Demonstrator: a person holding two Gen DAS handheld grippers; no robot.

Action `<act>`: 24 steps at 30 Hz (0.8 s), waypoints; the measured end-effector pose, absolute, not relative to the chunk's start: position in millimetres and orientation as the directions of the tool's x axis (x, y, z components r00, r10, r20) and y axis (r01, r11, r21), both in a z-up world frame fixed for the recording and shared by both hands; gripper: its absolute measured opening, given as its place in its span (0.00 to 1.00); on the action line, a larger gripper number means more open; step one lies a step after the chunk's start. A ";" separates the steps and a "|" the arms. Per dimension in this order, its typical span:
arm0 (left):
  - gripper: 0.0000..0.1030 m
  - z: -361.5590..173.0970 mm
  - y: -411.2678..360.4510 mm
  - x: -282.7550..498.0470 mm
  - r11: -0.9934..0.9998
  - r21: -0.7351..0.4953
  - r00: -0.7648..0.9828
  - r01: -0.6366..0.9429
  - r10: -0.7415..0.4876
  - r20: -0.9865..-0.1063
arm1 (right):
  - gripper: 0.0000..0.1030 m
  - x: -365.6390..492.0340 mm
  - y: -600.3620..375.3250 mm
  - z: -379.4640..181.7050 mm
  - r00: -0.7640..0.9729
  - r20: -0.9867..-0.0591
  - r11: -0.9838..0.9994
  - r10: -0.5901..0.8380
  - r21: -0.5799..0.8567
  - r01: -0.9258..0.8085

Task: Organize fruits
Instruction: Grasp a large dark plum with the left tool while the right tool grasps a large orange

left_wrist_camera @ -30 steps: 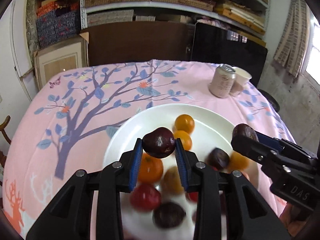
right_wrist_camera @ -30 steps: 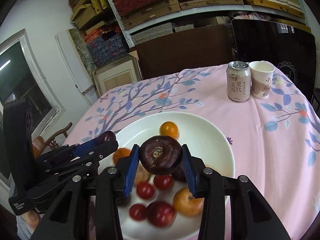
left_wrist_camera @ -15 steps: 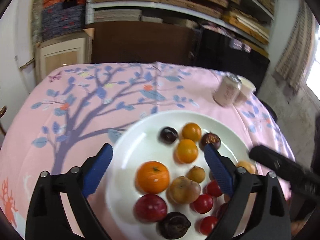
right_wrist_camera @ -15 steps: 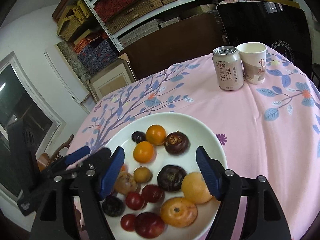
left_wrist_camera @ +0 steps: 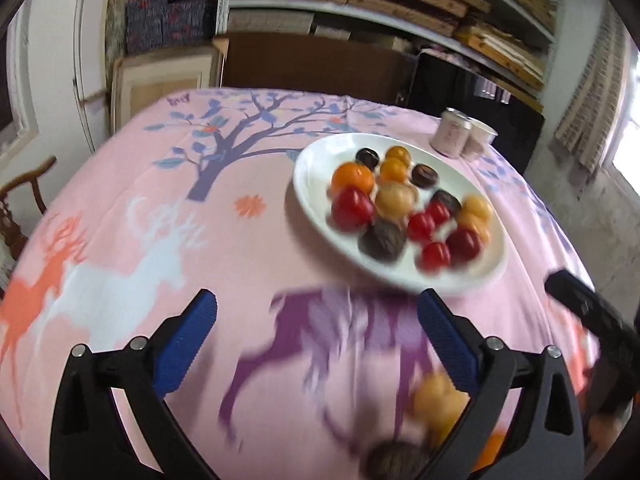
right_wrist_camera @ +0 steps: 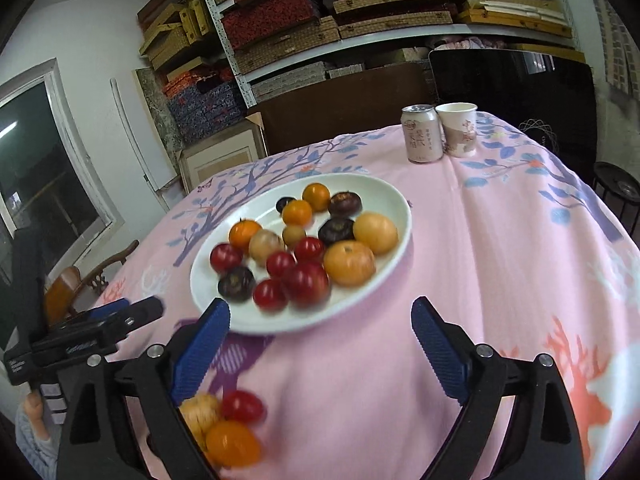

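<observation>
A white plate (right_wrist_camera: 384, 196) on the pink tablecloth holds several fruits: oranges, red tomatoes, dark purple fruits and yellow ones. It also shows in the left wrist view (left_wrist_camera: 312, 184). Loose fruits lie on the cloth near the front edge: a red tomato (right_wrist_camera: 243, 406), an orange one (right_wrist_camera: 232, 442) and a tan one (right_wrist_camera: 200, 414); in the left wrist view a yellow fruit (left_wrist_camera: 438, 402) and a dark one (left_wrist_camera: 394, 460). My left gripper (left_wrist_camera: 316, 336) is open and empty, pulled back from the plate. My right gripper (right_wrist_camera: 320, 338) is open and empty, just short of the plate's near rim.
A drink can (right_wrist_camera: 422, 134) and a paper cup (right_wrist_camera: 458, 128) stand at the table's far right. A wooden chair (right_wrist_camera: 86, 276) is at the left. Shelves with boxes line the back wall. The left gripper's body (right_wrist_camera: 80, 336) shows at the lower left.
Both grippers let go of their dark fruits onto the plate, opened wide and drew back toward the table's near edge. The left view has swung left and is blurred.
</observation>
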State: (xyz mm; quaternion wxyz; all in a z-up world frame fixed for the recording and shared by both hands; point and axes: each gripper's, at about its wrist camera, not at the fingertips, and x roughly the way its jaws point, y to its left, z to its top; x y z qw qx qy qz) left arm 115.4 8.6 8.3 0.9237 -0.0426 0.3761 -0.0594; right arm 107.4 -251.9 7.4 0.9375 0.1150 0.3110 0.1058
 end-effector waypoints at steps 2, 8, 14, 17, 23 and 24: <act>0.96 4.1 9.0 85.8 0.990 -0.105 0.714 0.094 -0.141 -0.686 | 0.97 95.4 -260.4 3.1 0.788 -0.552 0.945 0.273 0.309 -0.110; 0.96 -13.7 -10.3 37.9 0.987 0.038 0.704 0.158 -0.086 -0.705 | 0.97 79.9 -282.5 -4.8 0.787 -0.527 0.898 0.322 0.434 -0.076; 0.96 -16.3 -20.0 33.4 0.968 0.040 0.676 0.247 -0.142 -0.723 | 0.97 81.8 -286.8 -11.9 0.765 -0.543 0.878 0.345 0.476 -0.058; 0.96 -25.0 -25.4 39.7 0.962 0.052 0.630 0.269 -0.134 -0.765 | 0.97 84.3 -287.5 -13.7 0.756 -0.551 0.872 0.354 0.487 -0.053; 0.96 -36.7 -31.7 46.0 0.953 0.062 0.571 0.295 -0.124 -0.812 | 0.97 85.5 -288.3 -14.0 0.752 -0.554 0.869 0.357 0.492 -0.050; 0.96 -37.1 -29.6 47.2 0.955 0.050 0.566 0.291 -0.130 -0.814 | 0.97 85.4 -287.9 -14.5 0.751 -0.555 0.870 0.358 0.491 -0.052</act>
